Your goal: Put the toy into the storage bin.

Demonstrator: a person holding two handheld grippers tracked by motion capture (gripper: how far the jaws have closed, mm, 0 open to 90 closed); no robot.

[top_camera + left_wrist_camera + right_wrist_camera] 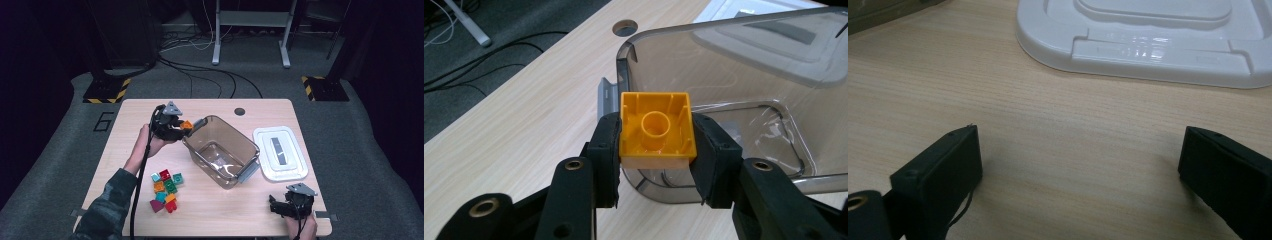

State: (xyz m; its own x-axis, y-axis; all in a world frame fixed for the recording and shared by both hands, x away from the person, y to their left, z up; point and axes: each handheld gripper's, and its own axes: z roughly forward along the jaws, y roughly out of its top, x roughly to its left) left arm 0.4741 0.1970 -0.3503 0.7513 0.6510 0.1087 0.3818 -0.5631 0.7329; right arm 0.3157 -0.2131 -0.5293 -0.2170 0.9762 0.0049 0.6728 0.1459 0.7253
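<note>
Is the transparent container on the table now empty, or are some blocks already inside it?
Empty. The container shows only its bare bottom; the orange block is held in the left claw at its rim.

The white plastic lid (1148,40) runs off the top and right edges of the right gripper view. In the high view, the small coloured toy bricks (166,190) overlap, so their number is unclear. The square orange plastic brick (657,129) hides part of the clear plastic bin's wall (734,65).
</note>
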